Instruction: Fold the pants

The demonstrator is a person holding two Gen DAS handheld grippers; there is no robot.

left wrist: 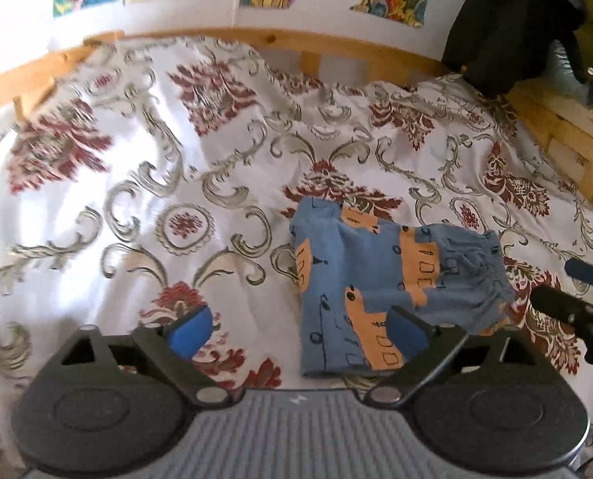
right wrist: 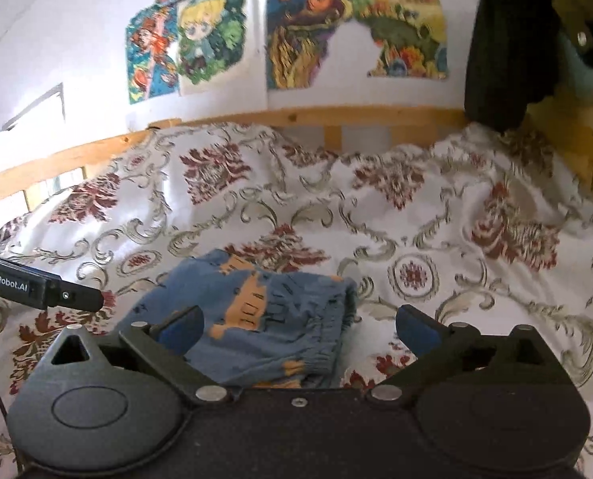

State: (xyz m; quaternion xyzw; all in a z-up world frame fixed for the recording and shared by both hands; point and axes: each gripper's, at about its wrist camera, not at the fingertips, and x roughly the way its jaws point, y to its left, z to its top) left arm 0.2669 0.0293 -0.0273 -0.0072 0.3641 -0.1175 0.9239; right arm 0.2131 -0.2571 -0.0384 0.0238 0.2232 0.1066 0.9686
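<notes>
Two open grippers hovered over small pants that looked already folded on the bed.

Largest was the bed (left wrist: 144, 127), its floral cover rumpled and a wooden rail (left wrist: 224, 38) along its far side; toward the near edge of that bed lay the blue-and-orange pants (left wrist: 380, 279), doubled into a compact bundle with the gathered waistband (left wrist: 484, 263) on the right. By my judgement the folding was done or nearly so, with at most a smoothing or a last tuck left. Just over the pants' near-left corner the left gripper (left wrist: 298, 329) stood wide and empty, one pad (left wrist: 410, 331) above the cloth. Over the waistband end the right gripper (right wrist: 296, 329) was likewise spread wide, holding nothing.
</notes>
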